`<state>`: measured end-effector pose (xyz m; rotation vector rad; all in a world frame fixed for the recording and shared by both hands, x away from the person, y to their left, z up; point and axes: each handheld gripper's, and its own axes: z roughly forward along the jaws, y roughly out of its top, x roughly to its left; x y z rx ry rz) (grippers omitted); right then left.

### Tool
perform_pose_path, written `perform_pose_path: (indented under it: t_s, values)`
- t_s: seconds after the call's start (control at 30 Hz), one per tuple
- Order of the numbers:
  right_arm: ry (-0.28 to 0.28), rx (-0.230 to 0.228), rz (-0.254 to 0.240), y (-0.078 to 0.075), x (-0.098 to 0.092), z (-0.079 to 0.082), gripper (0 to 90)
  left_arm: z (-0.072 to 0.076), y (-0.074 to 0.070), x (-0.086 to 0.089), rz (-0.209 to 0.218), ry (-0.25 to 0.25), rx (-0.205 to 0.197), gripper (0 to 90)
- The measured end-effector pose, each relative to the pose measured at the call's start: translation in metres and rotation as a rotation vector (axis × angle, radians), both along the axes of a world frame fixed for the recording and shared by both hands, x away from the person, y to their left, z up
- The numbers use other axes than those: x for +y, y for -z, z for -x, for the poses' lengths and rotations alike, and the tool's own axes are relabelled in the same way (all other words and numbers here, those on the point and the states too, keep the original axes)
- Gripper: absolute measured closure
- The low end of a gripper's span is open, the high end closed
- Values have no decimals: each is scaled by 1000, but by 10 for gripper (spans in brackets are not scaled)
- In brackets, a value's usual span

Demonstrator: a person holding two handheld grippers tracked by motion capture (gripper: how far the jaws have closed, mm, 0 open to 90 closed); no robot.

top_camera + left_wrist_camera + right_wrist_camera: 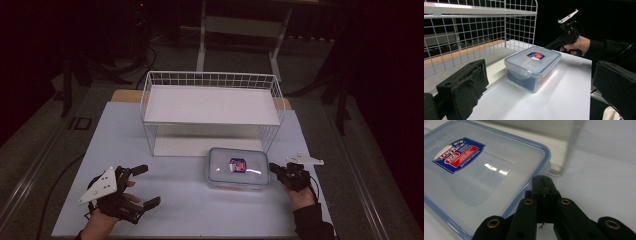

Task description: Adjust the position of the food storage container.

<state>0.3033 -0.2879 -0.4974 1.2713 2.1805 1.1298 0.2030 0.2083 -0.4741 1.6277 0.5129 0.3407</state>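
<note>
A clear plastic food box (239, 169) with a blue-rimmed lid and a red and blue label stands on the white table (190, 210), in front of the wire rack. My right gripper (274, 168) is shut with nothing between its jaws. Its tip (544, 182) sits at the box's right edge, level with the lid rim (541, 152); whether it touches I cannot tell. My left gripper (146, 186) rests open near the table's front left, its jaws wide apart and empty. Its black pads (464, 85) frame the box (532, 67) and the right gripper (551, 45) beyond.
A white wire rack (210, 105) with a flat upper shelf and a low bottom shelf (180, 146) stands at the back of the table, just behind the box. Dark floor, cables and a frame (240, 25) lie beyond the table.
</note>
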Motion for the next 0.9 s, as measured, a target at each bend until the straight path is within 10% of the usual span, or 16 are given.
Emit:
perform_pose_path:
  t_s: [0.9]
  values:
    - [-151, -29, -10, 1, 68, -18, 900, -2, 4, -3, -2, -9, 34, 0]
